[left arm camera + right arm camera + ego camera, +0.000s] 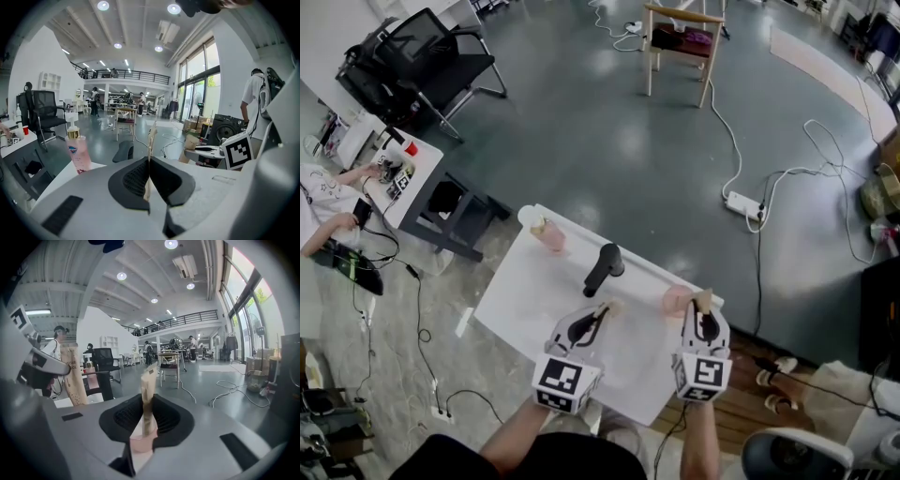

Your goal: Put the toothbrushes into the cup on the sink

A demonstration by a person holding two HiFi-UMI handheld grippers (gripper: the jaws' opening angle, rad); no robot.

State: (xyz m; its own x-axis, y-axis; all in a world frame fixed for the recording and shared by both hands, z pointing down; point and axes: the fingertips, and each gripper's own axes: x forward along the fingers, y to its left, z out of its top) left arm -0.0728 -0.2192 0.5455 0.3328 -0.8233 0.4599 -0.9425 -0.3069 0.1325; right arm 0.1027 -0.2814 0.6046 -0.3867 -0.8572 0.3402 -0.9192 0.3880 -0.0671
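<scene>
My left gripper point(600, 315) is shut on a thin beige paper-wrapped toothbrush point(151, 140), which stands upright and edge-on between the jaws over the white sink top point(525, 300). At the sink's right corner my right gripper point(706, 306) is shut on a second wrapped toothbrush point(147, 397). Its lower end reaches into the pink cup point(139, 445) directly below the jaws. The head view shows the cup point(677, 300) just left of the right gripper. In the left gripper view the right gripper's marker cube point(239, 148) sits at the right.
A black faucet point(604, 267) rises at the sink's far edge, between the grippers and a pink soap bottle point(549, 234) at the far left corner. Beyond lie grey floor, cables, a power strip point(742, 205), a wooden stool point(680, 47) and an office chair point(422, 61).
</scene>
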